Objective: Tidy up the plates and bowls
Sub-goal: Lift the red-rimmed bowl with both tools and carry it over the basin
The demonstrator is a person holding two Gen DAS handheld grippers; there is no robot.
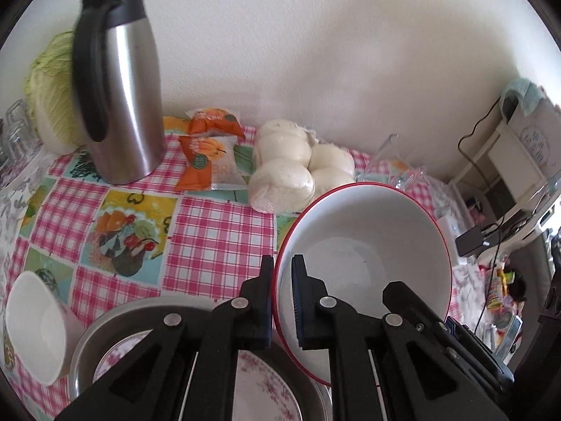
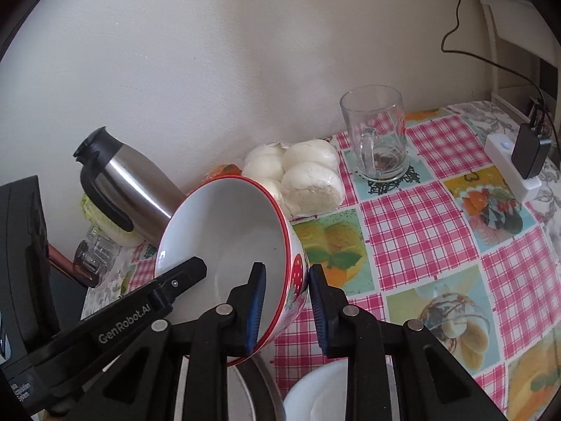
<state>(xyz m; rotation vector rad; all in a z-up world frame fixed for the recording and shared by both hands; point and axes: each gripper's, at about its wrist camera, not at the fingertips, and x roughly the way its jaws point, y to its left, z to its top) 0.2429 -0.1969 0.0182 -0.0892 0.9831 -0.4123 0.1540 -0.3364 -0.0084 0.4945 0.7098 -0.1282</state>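
Observation:
A white bowl with a red rim is held tilted above the table by both grippers. My left gripper is shut on its left rim. My right gripper straddles the bowl's right wall, which has a red fruit print; a small gap shows at its right finger. The left gripper's finger shows inside the bowl in the right wrist view. Below lie a metal basin holding a floral plate and a small white bowl at the left.
On the checked tablecloth stand a steel thermos jug, a cabbage, orange snack packets, wrapped white buns and a glass mug. A white charger box sits at the right edge. Another white dish lies below.

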